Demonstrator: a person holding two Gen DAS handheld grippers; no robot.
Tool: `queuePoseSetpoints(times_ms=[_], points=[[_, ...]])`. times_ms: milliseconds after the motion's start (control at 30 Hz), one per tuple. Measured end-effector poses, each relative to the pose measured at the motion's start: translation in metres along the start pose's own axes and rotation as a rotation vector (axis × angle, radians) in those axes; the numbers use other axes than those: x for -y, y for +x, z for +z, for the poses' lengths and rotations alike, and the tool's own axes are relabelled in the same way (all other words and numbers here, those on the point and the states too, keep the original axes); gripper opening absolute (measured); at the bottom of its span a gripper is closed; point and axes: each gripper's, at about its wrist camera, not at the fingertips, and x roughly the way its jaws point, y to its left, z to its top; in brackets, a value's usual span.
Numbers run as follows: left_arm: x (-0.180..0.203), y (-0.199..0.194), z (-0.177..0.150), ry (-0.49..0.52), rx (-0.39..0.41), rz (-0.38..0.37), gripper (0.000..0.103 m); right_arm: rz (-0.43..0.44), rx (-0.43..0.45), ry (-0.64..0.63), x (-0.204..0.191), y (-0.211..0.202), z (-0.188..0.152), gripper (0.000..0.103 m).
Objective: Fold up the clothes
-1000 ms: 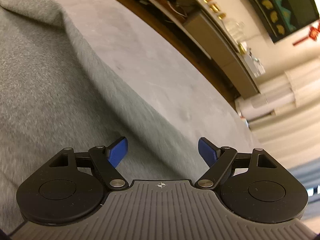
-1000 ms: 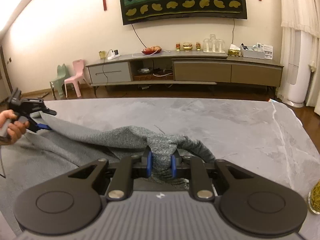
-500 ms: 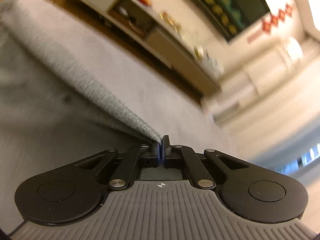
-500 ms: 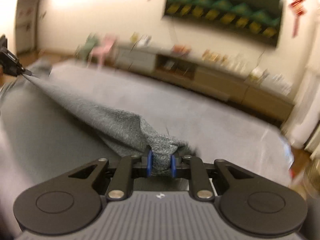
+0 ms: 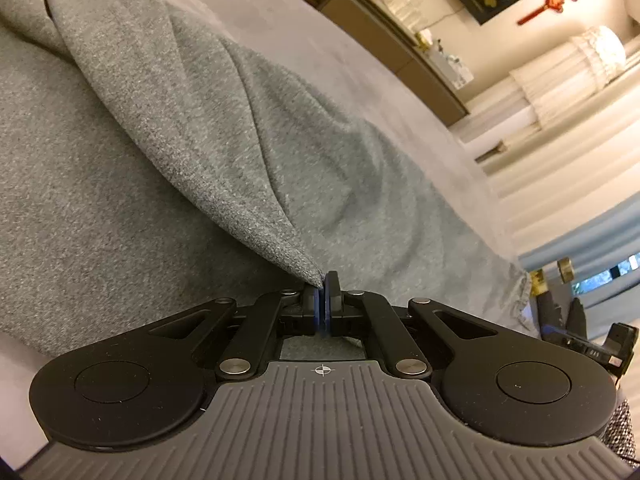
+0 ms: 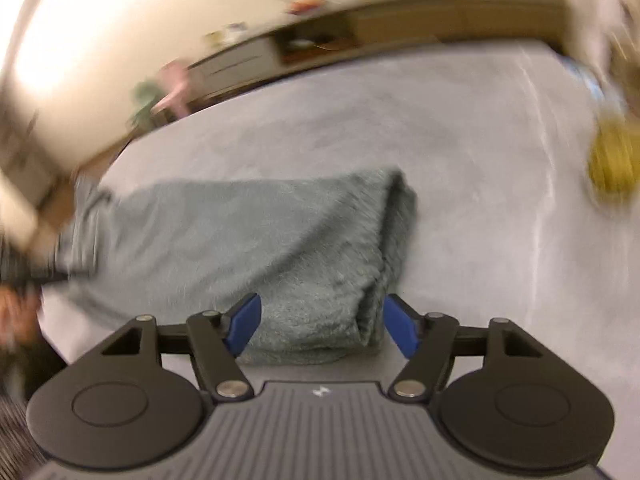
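Left gripper (image 5: 322,303) pinches grey garment (image 5: 192,128); right view blurred.

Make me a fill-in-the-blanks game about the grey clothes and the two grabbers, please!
1. The soft grey knitted garment lies on the pale grey ____ tabletop.
2. The left gripper is ____ on a corner of the garment.
3. The right gripper has its blue-padded fingers spread ____.
4. The blurry round object on the table's right side is ____ in colour.

Missing words: marble; shut; open; yellow
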Motion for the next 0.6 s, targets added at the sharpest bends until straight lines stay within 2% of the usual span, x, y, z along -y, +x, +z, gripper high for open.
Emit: queuePoseSetpoints(times_ms=[33, 133, 167, 200, 233, 267, 333, 433, 600], points=[[-0.001, -0.002, 0.001, -0.001, 0.003, -0.005, 0.000, -0.005, -0.022, 0.089, 0.008, 0.005, 0.001, 0.069], [0.005, 0.001, -0.003, 0.026, 0.028, -0.011, 0.000, -0.041, -0.085, 0.234, 0.019, 0.023, 0.001, 0.068], [0.007, -0.002, -0.003, 0.046, 0.041, -0.020, 0.000, -0.067, -0.100, 0.222, 0.017, 0.029, 0.000, 0.062], [0.010, -0.006, -0.004, 0.067, 0.056, -0.031, 0.000, -0.094, -0.114, 0.204, 0.013, 0.035, 0.000, 0.040], [0.013, -0.009, -0.005, 0.088, 0.070, -0.041, 0.000, -0.121, -0.129, 0.187, 0.010, 0.042, 0.000, 0.030], [0.014, -0.013, -0.007, 0.101, 0.080, -0.046, 0.000, -0.150, -0.137, 0.139, 0.003, 0.045, -0.001, 0.026], [0.011, -0.011, -0.009, 0.102, 0.071, -0.019, 0.000, -0.206, -0.158, 0.048, -0.009, 0.050, -0.002, 0.025], [-0.009, -0.007, -0.023, 0.062, 0.018, 0.032, 0.000, -0.268, -0.197, -0.043, -0.020, 0.057, -0.004, 0.025], [-0.026, -0.007, -0.030, 0.024, 0.017, -0.008, 0.000, -0.324, -0.232, -0.126, -0.029, 0.066, 0.001, 0.025]])
